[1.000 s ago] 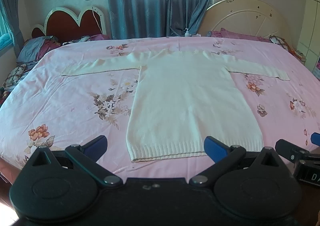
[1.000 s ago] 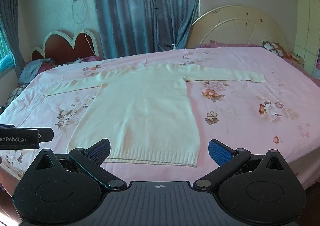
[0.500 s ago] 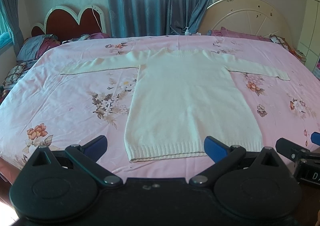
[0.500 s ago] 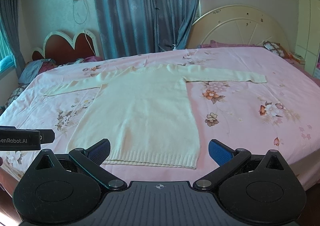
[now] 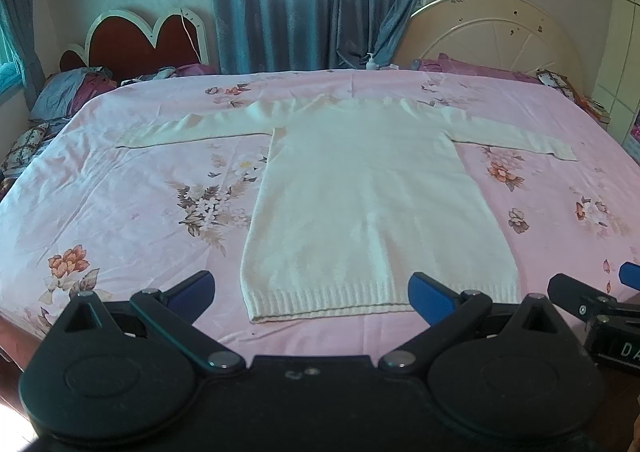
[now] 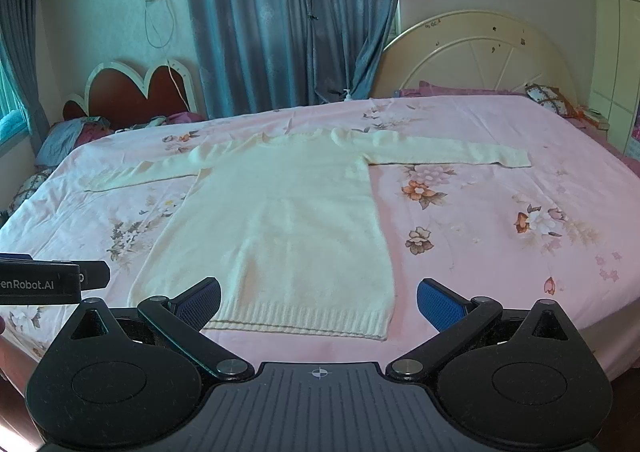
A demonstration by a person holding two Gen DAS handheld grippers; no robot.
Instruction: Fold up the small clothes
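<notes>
Cream sweater [image 5: 368, 208] lies flat, sleeves spread, on the pink floral bed [image 5: 120, 204]. I hold the left gripper [image 5: 310, 292] and right gripper [image 6: 318, 298] above its ribbed hem [image 6: 304, 318], jaws wide and empty; I judge pinching both hem corners evenly best.

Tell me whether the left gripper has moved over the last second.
Yes. The left gripper has crept forward and left: the sweater hem sits lower and further right between its open fingers.
</notes>
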